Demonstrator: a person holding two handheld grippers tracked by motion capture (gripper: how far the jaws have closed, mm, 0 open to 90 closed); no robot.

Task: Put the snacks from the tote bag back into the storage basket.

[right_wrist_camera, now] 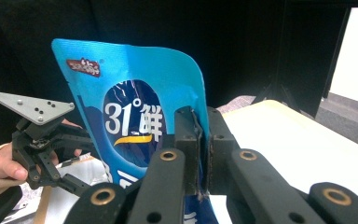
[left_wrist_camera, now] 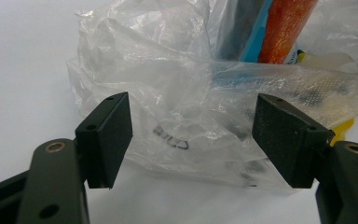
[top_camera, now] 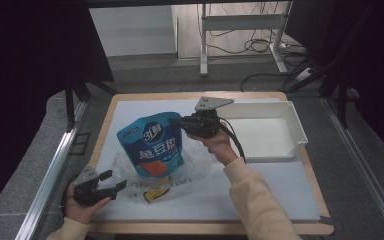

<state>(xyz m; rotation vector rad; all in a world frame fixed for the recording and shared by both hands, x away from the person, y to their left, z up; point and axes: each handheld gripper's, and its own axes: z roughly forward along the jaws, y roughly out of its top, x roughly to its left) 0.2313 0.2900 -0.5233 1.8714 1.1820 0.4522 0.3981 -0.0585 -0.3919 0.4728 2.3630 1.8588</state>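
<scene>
White tabletop [top_camera: 260, 190]: right gripper [top_camera: 182, 122] clamped on blue snack pouch's [top_camera: 152, 145] edge; left gripper [top_camera: 115, 182] gapes beside clear plastic bag [top_camera: 130, 187]. Unpinned, the bag may lift along.

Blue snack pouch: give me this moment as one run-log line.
right gripper: shut on blue snack pouch edge, pouch upright | left gripper: open, facing clear plastic bag | white tray: nothing in it
</scene>
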